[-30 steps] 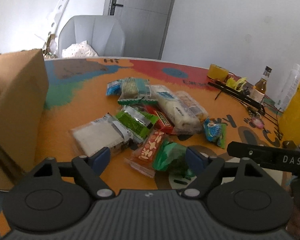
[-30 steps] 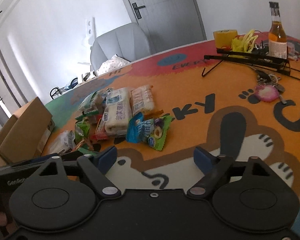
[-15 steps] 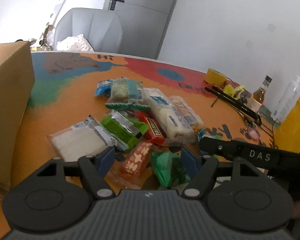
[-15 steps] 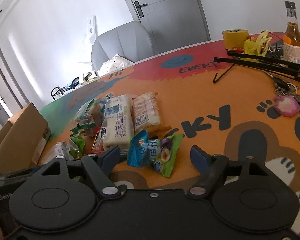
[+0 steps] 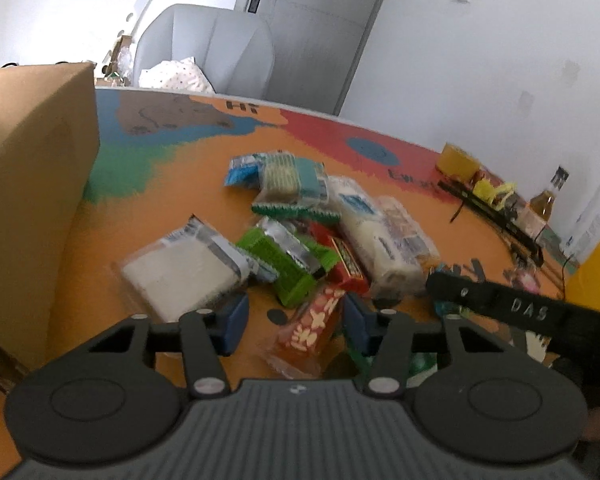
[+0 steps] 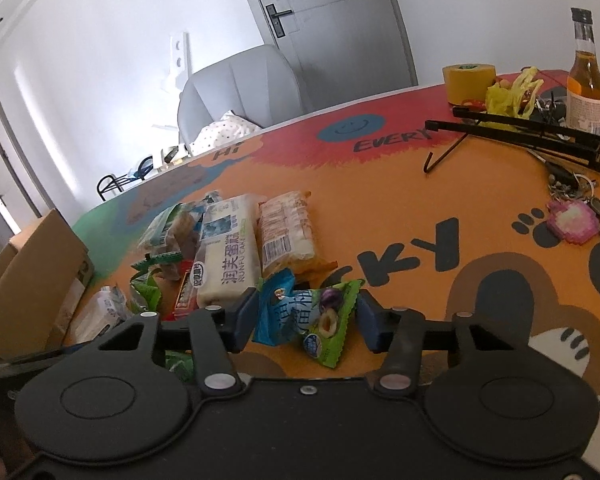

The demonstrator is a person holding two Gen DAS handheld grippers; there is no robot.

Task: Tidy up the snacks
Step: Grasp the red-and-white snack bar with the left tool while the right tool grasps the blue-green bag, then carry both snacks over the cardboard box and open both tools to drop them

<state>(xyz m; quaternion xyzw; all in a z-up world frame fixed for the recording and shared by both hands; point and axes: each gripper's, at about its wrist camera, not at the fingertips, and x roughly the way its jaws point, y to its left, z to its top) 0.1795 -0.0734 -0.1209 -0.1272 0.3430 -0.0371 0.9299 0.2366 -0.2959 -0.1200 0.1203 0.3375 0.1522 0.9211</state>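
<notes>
While a cardboard box (image 5: 28, 184) is standing at the far left of the table (image 5: 168, 184), the snacks are lying in a loose pile beside it. Nearest the box, a white wafer pack (image 5: 180, 272) is lying flat, with a green pack (image 5: 284, 260) overlapping its right edge. Further right, the left gripper (image 5: 292, 316) is straddling an orange peanut bar (image 5: 312, 328); its jaws have just been closing and are standing partly open, the right finger just beside the bar's edge and the left one apart from it, so the bar is sitting between them without being clamped. Behind it, a red bar (image 5: 346, 264), a long white cake (image 5: 370, 232) and a biscuit pack (image 5: 408, 228) are lying side by side.

Right of those, the right gripper (image 6: 306, 320) is closing around a blue-green plum packet (image 6: 308, 320). Both pads are sitting at the packet's side edges, apparently touching the wrapper, which is resting on the table. Beyond it to the right, a black rack (image 6: 532, 132), a bottle (image 6: 586, 80), a tape roll (image 6: 468, 82) and keys (image 6: 572, 216) are occupying the far side.
</notes>
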